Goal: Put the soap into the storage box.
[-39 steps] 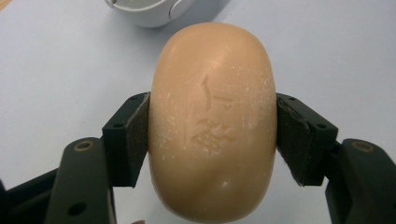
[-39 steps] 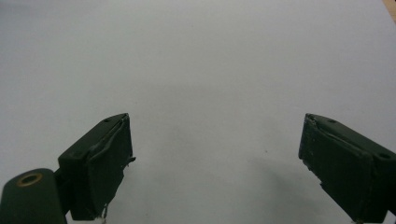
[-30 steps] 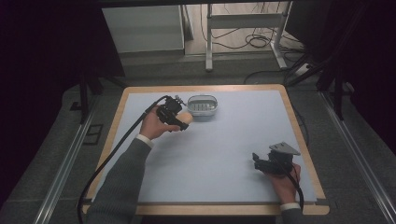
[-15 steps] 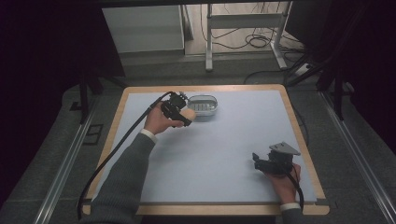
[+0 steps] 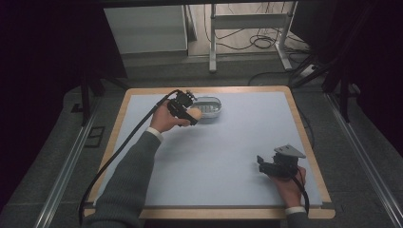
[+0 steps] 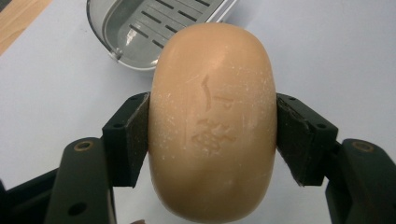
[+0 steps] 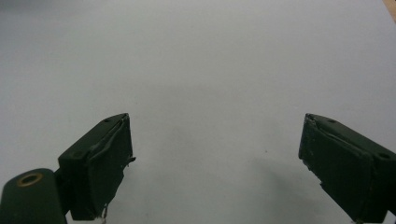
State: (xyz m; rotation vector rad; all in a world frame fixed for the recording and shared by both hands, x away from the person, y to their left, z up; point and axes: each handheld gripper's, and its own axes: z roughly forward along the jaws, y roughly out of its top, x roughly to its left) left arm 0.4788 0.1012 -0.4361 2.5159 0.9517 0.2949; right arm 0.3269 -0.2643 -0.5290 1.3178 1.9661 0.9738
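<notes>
Judging by the layout, about midway: oval tan bar of soap (image 6: 212, 121) already clamped across its width between the jaws of the left gripper (image 5: 185, 108), carried just short of the oval grey slotted soap dish (image 5: 207, 107) near the far edge of the pale blue table top (image 5: 214, 156), not yet set inside. Left forearm stretched forward, hand wrapped round the tool beside the dish. Right gripper (image 5: 278, 164) parked low near the front right corner, jaws spread wide over bare surface, holding nothing.
</notes>
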